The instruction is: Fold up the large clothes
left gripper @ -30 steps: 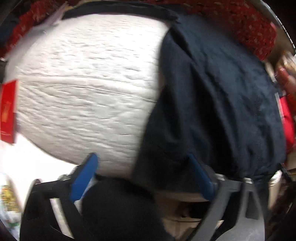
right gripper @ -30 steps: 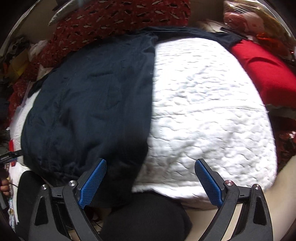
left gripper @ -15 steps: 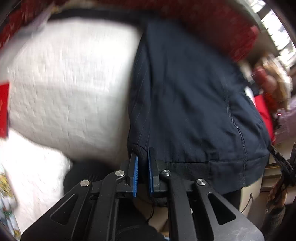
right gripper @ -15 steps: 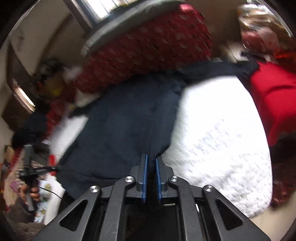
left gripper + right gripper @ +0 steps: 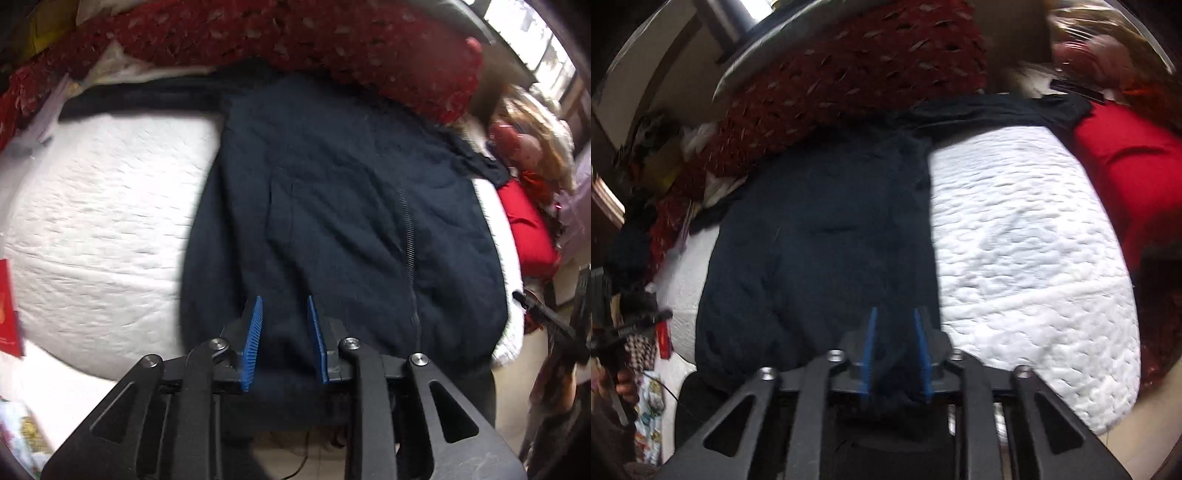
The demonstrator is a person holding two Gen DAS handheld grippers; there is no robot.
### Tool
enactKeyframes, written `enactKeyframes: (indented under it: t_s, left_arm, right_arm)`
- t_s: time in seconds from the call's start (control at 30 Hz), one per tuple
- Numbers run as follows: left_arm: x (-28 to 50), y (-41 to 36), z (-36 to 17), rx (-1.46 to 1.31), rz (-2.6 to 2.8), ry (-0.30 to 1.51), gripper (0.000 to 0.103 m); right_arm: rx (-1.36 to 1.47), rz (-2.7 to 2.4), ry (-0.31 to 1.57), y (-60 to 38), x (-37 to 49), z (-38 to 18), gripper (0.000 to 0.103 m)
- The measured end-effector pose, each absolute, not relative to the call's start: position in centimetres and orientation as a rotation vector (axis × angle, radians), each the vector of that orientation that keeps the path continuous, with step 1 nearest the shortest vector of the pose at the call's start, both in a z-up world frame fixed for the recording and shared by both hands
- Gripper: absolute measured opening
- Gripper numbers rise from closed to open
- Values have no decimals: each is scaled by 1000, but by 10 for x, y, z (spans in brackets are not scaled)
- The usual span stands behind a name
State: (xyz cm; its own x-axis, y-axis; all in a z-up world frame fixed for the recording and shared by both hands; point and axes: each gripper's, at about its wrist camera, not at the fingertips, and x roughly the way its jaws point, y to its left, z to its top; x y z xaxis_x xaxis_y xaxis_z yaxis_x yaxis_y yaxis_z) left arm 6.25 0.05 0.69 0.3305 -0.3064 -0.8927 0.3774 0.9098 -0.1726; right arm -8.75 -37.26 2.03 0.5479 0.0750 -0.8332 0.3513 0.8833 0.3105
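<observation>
We log a navy zip jacket point(image 5: 332, 229) lying flat on the white quilted bed point(image 5: 103, 221), collar toward a red patterned cushion point(image 5: 295, 40). The left gripper point(image 5: 284, 332) sits at the near hem, jaws easing apart with dark fabric bunched between them (pad contact unclear). The right gripper point(image 5: 895, 350) also has opening jaws; hem cloth fills their gap. A red pillow point(image 5: 1126, 166) lies alongside.
</observation>
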Motion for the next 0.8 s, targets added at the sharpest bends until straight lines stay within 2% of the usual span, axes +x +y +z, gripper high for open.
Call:
enactKeyframes:
  t_s: [0.13,0.3,0.37,0.43,0.5,0.53,0.63,0.8]
  left_arm:
    - [84,-27,-44,148,-354,1325,22]
    - [102,-33,-3,102,-414,1259,22]
    - [120,-38,29,66,-442,1206,22]
    - [142,-44,52,37,-457,1158,25]
    - [162,-56,65,22,-460,1124,41]
    - [179,-63,69,20,-453,1110,44]
    - [217,-79,55,19,-417,1112,45]
    - [259,-100,7,-72,-409,1243,45]
  right_arm:
    - [434,-190,1211,-346,-65,-48,21]
    - [627,-162,1029,-406,-66,2,26]
    - [667,-251,936,-458,-67,29,35]
    - [743,-383,840,-525,-70,46,51]
    - [818,-493,777,-580,-75,50,52]
    - [856,-562,743,-609,-77,48,54]
    - [995,-708,665,-681,-78,24,57]
    - [1184,-788,589,-751,-31,-34,57]
